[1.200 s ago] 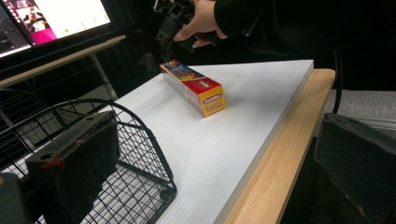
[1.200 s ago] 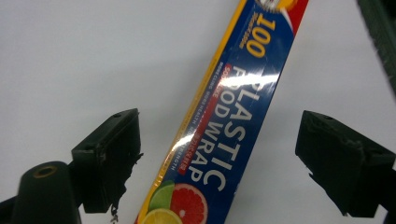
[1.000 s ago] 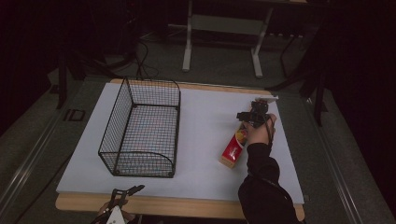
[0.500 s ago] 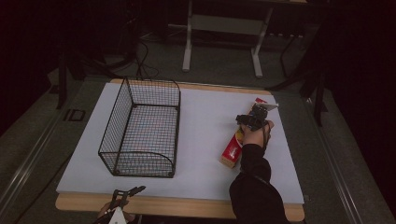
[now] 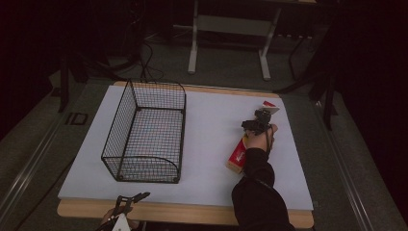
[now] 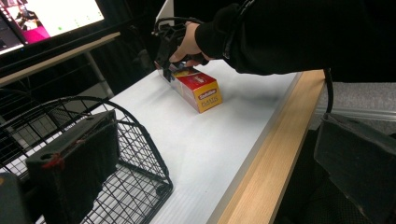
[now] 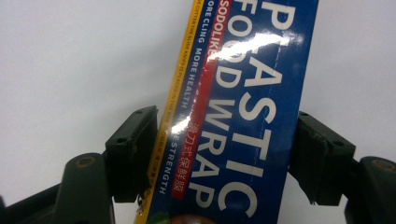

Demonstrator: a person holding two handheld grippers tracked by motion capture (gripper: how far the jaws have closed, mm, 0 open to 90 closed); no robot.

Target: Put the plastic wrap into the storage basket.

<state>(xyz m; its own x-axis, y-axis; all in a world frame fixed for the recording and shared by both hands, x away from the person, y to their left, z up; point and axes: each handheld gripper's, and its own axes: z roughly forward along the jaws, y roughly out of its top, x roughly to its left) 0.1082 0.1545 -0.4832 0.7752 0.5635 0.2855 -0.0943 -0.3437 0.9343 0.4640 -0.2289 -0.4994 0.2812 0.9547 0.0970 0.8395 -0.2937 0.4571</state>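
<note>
High view shows a white-topped bench (image 5: 207, 144) with a black wire basket (image 5: 146, 132) standing on its left half, and, well to the right of the basket, a long plastic wrap box (image 5: 236, 156) lying flat on the white surface. The right gripper (image 5: 257, 122) sits over the far part of that box, held by a hand (image 5: 262, 139) in a dark sleeve. The right gripper view adds what the overhead angle hides: the box's blue top face with large white lettering "PLASTIC FOOD WRAP", a red band and a yellow edge, and one black jaw on each long side of it. The jaw by the yellow edge looks in contact, while the other stands just beside the blue edge, so whether the box is clamped cannot be told. The left gripper (image 5: 126, 202) hovers at the near edge of the bench, just in front of the basket; in the left gripper view its jaws are spread wide and hold nothing, one before the basket's curved wire front, and the box's yellow end face shows.
</note>
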